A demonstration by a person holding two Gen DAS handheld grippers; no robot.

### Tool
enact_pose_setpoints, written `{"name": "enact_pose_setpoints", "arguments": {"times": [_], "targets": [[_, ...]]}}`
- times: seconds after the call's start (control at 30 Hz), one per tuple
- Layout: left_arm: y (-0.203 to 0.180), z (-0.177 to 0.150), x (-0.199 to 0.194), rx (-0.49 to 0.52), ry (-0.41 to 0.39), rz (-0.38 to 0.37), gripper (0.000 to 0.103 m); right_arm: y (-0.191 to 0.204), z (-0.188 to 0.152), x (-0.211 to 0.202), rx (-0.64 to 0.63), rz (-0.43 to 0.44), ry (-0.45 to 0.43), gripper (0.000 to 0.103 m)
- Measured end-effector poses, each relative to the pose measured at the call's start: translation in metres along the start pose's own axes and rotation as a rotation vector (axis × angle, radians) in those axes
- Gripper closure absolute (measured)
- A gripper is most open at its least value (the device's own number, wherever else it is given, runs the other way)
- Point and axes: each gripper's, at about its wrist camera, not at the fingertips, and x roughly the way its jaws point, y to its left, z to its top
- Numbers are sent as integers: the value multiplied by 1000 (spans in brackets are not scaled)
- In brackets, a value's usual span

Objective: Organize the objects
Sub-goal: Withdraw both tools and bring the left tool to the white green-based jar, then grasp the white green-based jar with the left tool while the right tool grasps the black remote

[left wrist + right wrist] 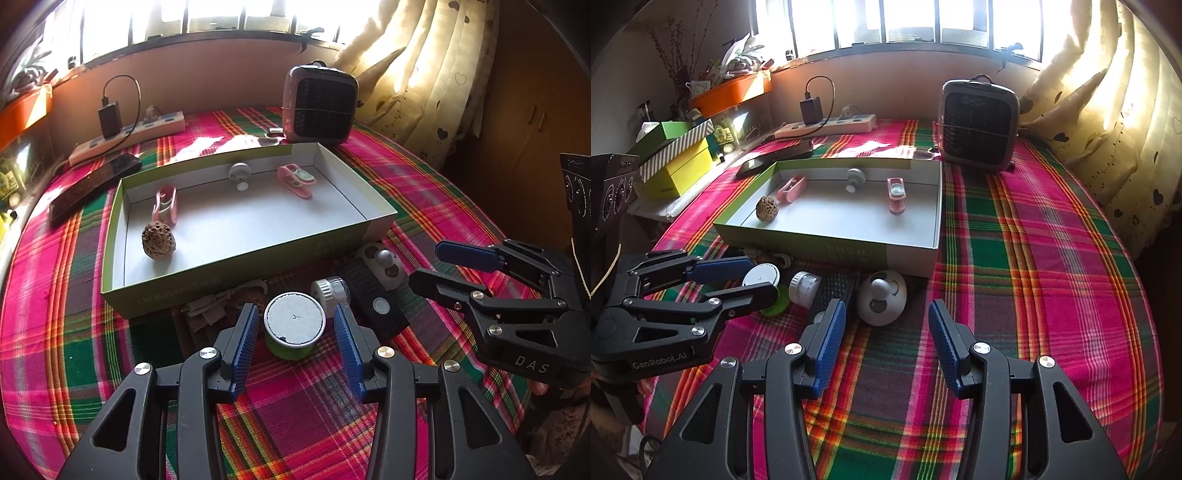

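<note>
**Left claw brackets the green spool, right claw waits apart**

Left gripper (295, 325) angled steeply down at the cloth, jaws spread either side of the green spool (294, 326) — the blue pads (243, 343) stand clear of it on both sides, no squeeze. The spool stands upright on the plaid tablecloth (295, 424), white round top facing the camera, just in front of the near wall of the shallow box (236, 280).

Right gripper (886, 325) also tilts down, jaws parted over bare cloth with nothing between them. Just beyond its left finger lie a black ribbed device (836, 286) and a white egg-shaped toy (882, 301); a small white knurled cap (804, 288) sits between the device and the spool.

Further out, inside the box — a wrinkled brown walnut (159, 240) near the left end, a pink clip (165, 205) just behind it, a grey-white knob (240, 175) against the far wall, a second pink clip (297, 180) to the right. Beyond the box: a small heater (319, 105) and a power strip (127, 138).
</note>
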Motion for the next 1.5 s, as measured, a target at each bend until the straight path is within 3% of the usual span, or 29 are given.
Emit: {"name": "enact_pose_setpoints", "arguments": {"times": [0.47, 0.57, 1.5], "targets": [[-11, 2, 6, 38, -5, 15, 62, 2, -2, 2, -5, 12, 8, 55], [-10, 1, 6, 40, -4, 23, 68, 3, -2, 2, -6, 13, 11, 55], [24, -19, -16, -65, -11, 40, 71, 31, -7, 24, -29, 132, 64, 55]]}}
